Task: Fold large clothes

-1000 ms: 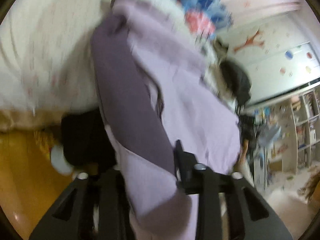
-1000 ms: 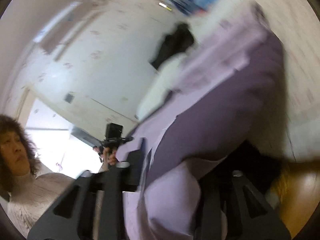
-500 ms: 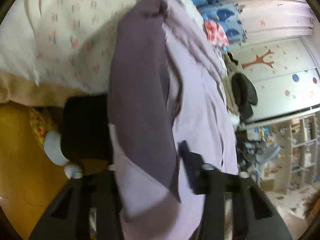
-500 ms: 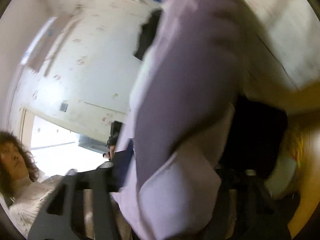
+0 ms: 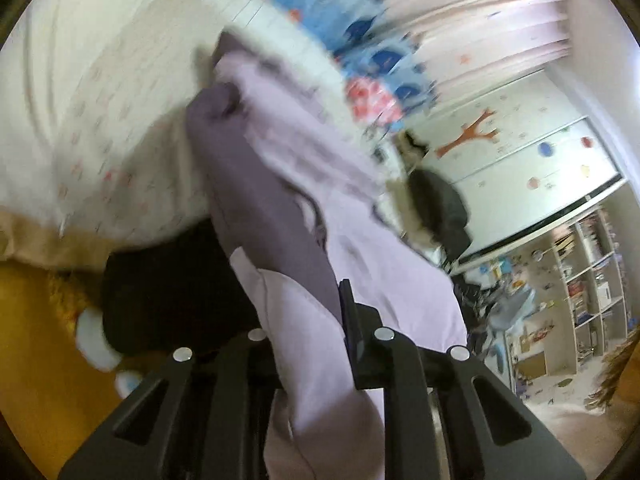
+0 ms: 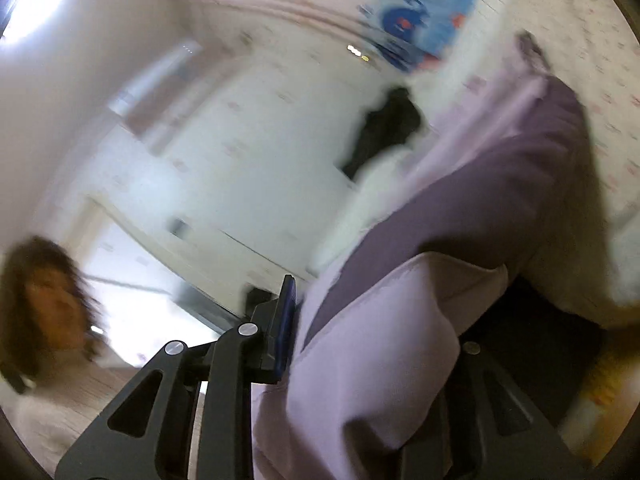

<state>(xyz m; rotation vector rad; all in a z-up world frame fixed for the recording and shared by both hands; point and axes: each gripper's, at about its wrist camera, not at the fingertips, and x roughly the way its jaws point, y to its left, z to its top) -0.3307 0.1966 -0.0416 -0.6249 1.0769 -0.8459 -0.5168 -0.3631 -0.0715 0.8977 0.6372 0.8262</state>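
Left gripper (image 5: 304,316) and right gripper (image 6: 360,320) each pinch the lilac garment (image 5: 360,248); the right's jaws have just been closing. Its length runs away from both onto the bed (image 5: 100,128).

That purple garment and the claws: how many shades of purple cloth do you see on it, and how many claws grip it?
Garment: 1
Pale lilac cloth: 1 shade
Dark purple cloth: 1 shade
Claws shut on the garment: 2, left claw and right claw; their jaws have just been closing on the cloth
Total: 2 shades, 2 claws, 1 garment
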